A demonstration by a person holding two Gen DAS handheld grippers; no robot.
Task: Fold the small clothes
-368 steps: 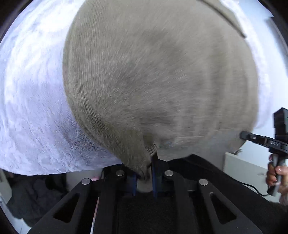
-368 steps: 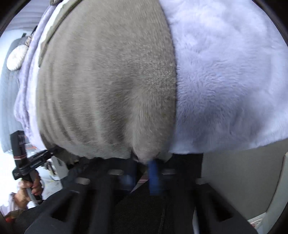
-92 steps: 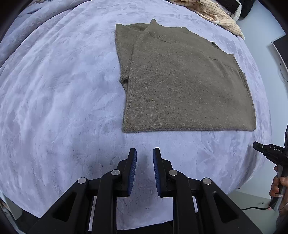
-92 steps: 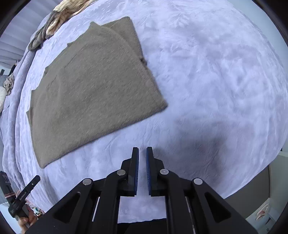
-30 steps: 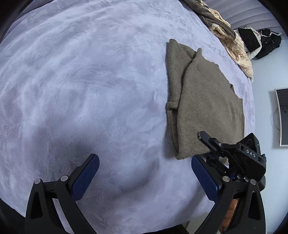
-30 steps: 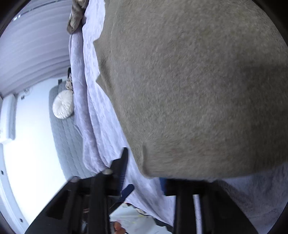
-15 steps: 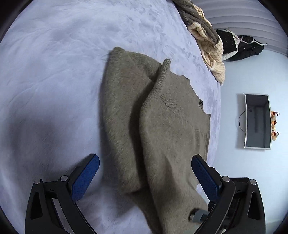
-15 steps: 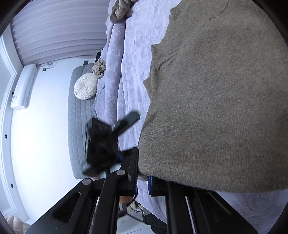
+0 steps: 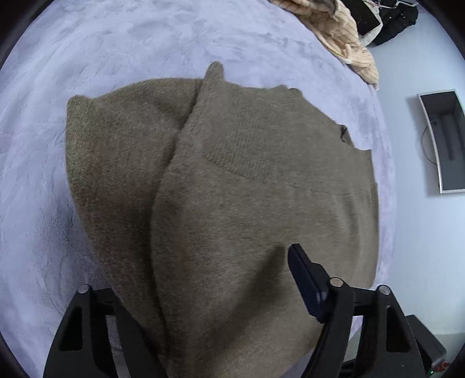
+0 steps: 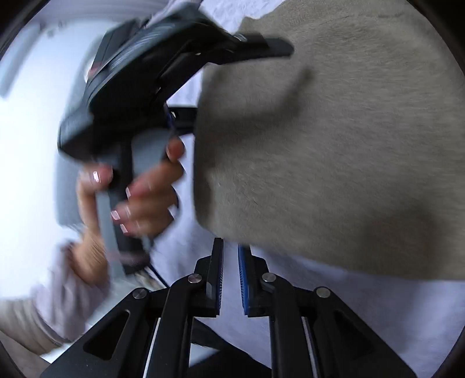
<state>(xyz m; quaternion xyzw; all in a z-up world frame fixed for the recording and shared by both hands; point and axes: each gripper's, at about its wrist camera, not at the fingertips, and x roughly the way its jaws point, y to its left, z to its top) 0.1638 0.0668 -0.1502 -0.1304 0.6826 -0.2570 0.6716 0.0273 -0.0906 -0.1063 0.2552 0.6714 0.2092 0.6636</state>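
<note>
Olive-brown sweater [image 9: 232,189] lay folded on the lavender blanket [image 9: 145,43] of the bed, one narrower folded layer showing along its left side in my left wrist view, and its near edge came right up over the left gripper [image 9: 197,276]. That gripper's jaws stood wide apart and had just been closing, with the sweater's near edge between them. The right finger [image 9: 305,279] sat on top of the knit and dented it, while the left finger was hidden under the fabric. I saw no firm clamp, so I read it as released. From the right wrist view the same gripper was blurred, one finger lying across the top of the sweater's left edge, with the person's left hand [image 10: 136,186] wrapped round its grey handle and a pale sleeve [image 10: 58,290] below. The right gripper [image 10: 229,247] had just cracked open to a narrow gap. Nothing sat between its blue pads, and the sweater's near corner sat just past the tips, over the blanket. So the right one was released too. Further out, a cream ribbed garment [image 9: 343,37] was heaped at the bed's far edge with dark items [image 9: 392,20] beside it, and a screen [image 9: 444,139] hung on the wall at right.
</note>
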